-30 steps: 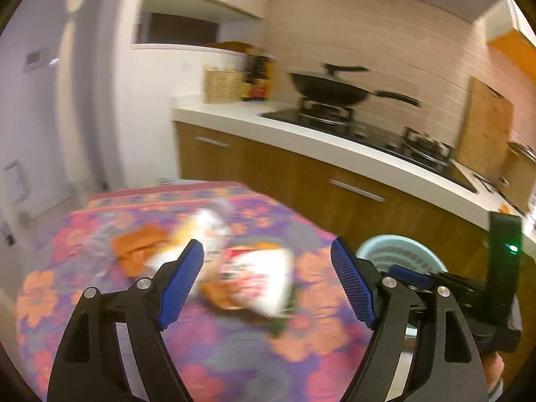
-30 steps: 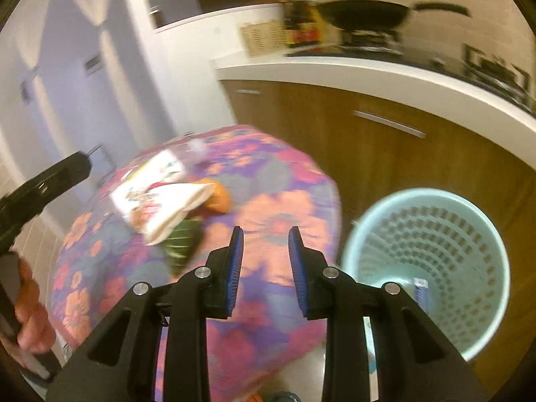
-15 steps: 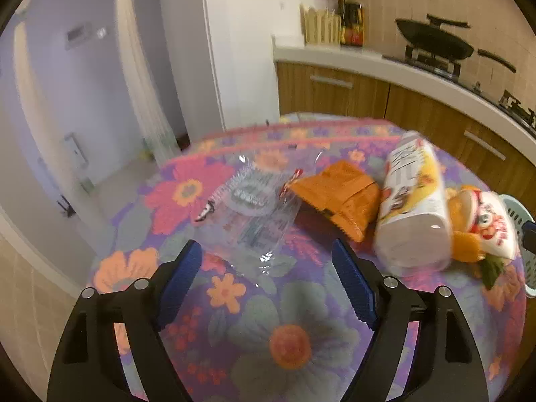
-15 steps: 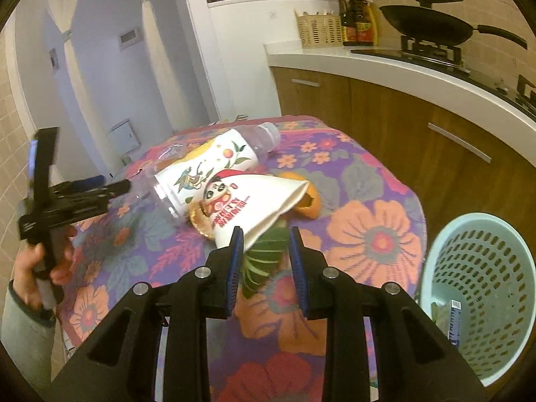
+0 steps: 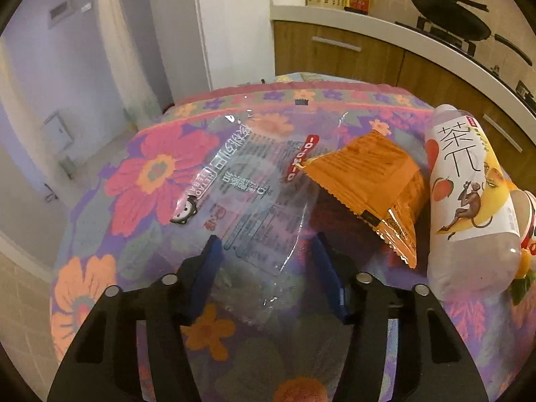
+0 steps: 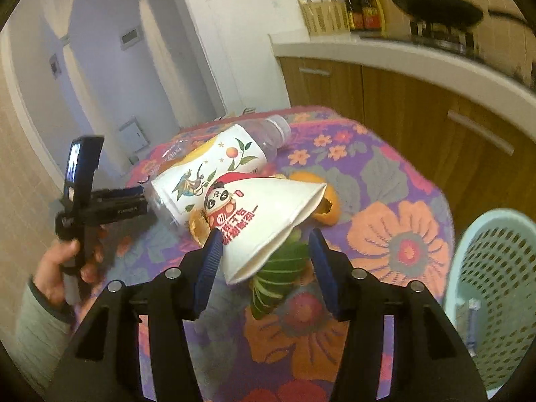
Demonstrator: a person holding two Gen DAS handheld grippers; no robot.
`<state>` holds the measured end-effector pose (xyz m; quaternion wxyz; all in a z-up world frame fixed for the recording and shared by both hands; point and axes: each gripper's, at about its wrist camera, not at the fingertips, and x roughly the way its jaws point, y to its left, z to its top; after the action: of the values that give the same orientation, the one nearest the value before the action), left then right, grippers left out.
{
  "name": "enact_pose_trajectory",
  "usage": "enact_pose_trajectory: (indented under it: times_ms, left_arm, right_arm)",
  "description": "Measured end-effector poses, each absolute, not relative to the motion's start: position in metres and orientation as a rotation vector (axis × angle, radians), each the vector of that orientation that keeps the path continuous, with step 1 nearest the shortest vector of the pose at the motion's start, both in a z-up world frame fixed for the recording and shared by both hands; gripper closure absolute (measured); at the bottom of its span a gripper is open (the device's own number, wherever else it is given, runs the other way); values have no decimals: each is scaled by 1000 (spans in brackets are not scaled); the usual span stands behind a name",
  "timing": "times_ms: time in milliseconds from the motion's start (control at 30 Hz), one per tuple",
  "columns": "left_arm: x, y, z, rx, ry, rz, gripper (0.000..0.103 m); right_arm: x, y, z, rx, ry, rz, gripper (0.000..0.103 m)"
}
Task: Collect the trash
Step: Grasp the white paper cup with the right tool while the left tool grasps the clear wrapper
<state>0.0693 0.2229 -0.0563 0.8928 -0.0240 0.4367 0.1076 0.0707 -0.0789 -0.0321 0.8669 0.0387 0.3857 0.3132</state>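
The collection is standing at an early stage: most of the trash is still lying on the floral tablecloth [image 5: 150, 174], and the mint-green basket [image 6: 495, 268] beside the table is showing only a small item or two at its bottom. The left gripper [image 5: 264, 268] is closing its jaws around the near edge of a clear plastic wrapper [image 5: 248, 187] lying flat on the cloth; the blue pads are flanking the film but are not yet pressing on it. Just beside the wrapper, an orange snack packet [image 5: 372, 181] is lying, with an empty tea bottle [image 5: 469, 194] on its side next to it. The right gripper [image 6: 264, 261] is opening its jaws over a flattened white paper cup [image 6: 268, 221], whose lower edge is sitting between the pads without being clamped. Green leaf scrap [image 6: 278, 278] and orange peel [image 6: 321, 201] are lying under and behind the cup. Remaining, by my judgement: every item on the table is awaiting transfer to the basket.
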Motion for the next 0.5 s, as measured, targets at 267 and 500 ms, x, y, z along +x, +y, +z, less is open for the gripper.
enact_pose_trajectory:
  times_ms: [267, 500]
  left_arm:
    - [69, 217, -56, -51, 876, 185, 90]
    - [61, 228, -54, -152, 865, 151, 103]
  right_arm:
    - [107, -84, -46, 316, 974, 736, 48]
    - [121, -79, -49, 395, 1040, 774, 56]
